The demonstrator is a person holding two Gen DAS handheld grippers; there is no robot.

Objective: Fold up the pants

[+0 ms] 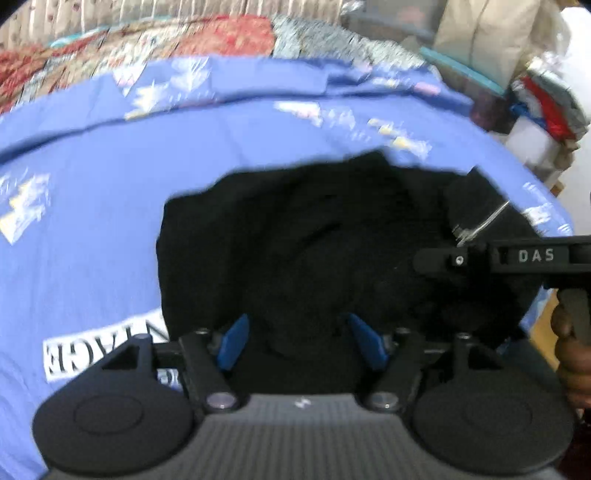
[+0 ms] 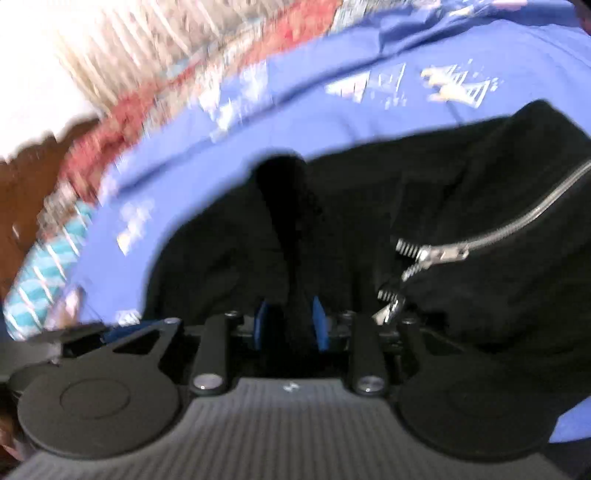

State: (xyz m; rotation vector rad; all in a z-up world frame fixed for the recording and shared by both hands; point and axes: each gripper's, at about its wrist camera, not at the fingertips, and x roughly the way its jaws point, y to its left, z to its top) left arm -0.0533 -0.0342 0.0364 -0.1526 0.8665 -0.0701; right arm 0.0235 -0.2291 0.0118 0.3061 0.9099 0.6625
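On blue sheet (image 1: pixel 92 221), black pants (image 1: pixel 295 240) bunched, left tongs (image 1: pixel 301 341) spread apart, right tongs (image 2: pixel 290 325) pinching pants fold.

A home bedroom is indicated. A bed is covered by a blue printed sheet (image 1: pixel 92 229), with a red and grey patchwork quilt (image 1: pixel 207 37) seen beyond it and a striped curtain or fabric behind that. At the right of the left wrist view, folded clothes are piled in red, white and blue (image 1: pixel 546 107), and a beige cushion or bag (image 1: pixel 491 33) is stacked on storage nearby.
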